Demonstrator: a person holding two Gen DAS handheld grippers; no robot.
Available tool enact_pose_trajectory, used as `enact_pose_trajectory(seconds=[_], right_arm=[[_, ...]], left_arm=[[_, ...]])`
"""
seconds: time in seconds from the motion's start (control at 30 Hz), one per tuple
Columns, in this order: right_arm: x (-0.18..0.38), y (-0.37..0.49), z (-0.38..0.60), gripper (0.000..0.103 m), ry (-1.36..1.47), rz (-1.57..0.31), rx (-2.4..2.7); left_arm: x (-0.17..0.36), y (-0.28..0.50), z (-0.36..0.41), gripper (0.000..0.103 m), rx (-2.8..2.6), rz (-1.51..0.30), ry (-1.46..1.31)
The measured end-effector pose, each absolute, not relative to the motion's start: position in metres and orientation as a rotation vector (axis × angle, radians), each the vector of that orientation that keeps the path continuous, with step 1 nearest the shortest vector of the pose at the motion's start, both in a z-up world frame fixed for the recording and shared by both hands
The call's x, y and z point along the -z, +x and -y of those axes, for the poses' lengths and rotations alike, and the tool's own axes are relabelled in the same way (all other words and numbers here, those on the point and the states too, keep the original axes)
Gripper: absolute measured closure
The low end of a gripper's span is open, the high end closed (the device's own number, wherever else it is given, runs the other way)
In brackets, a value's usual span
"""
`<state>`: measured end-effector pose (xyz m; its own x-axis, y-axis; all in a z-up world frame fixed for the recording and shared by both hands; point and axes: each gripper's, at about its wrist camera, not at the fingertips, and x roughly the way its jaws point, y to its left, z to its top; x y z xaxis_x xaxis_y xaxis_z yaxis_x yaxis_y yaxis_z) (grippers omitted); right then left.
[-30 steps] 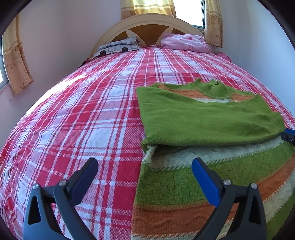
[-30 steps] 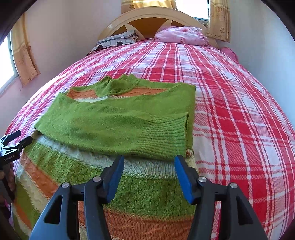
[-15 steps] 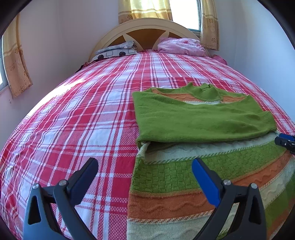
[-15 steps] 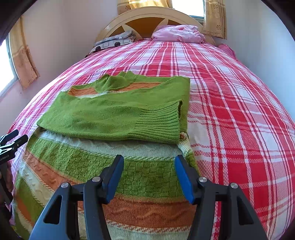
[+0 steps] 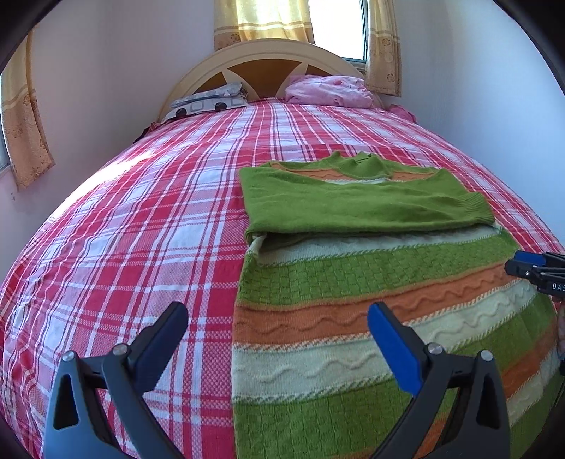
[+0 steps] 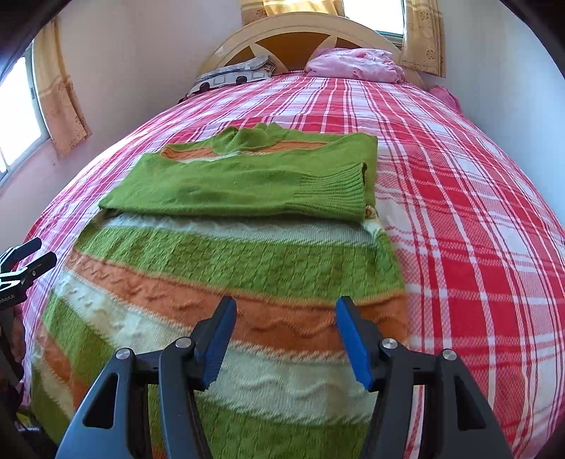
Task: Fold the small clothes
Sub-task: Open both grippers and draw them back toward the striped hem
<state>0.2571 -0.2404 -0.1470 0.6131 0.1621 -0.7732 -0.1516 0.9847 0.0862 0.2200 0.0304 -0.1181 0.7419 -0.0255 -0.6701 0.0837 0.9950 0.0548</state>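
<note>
Striped sweater (image 5: pixel 370 317) flat on plaid bedspread (image 5: pixel 141 229), sleeves folded across far part; left gripper (image 5: pixel 277 326) & right gripper (image 6: pixel 284 333) both spread wide, empty, over near hem.

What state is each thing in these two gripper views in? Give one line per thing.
Green, orange and cream striped knitted sweater: flat on the bed, sleeves folded across its chest, lower body unfolded.
Left gripper: open, holding nothing.
Right gripper: open, holding nothing.
Red and white plaid bedsheet: spread smooth.
Yellow curtains: parted.
</note>
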Motion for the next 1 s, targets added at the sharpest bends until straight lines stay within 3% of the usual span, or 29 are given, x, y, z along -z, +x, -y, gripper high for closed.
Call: enact_pose_trajectory(seconds=[1.0], right_arm=[[0.148,0.137,0.207,0.040,-0.046,-0.916,-0.238]], left_arm=[[0.124,0.125,-0.034,0.000,0.123,-0.779,0.136]])
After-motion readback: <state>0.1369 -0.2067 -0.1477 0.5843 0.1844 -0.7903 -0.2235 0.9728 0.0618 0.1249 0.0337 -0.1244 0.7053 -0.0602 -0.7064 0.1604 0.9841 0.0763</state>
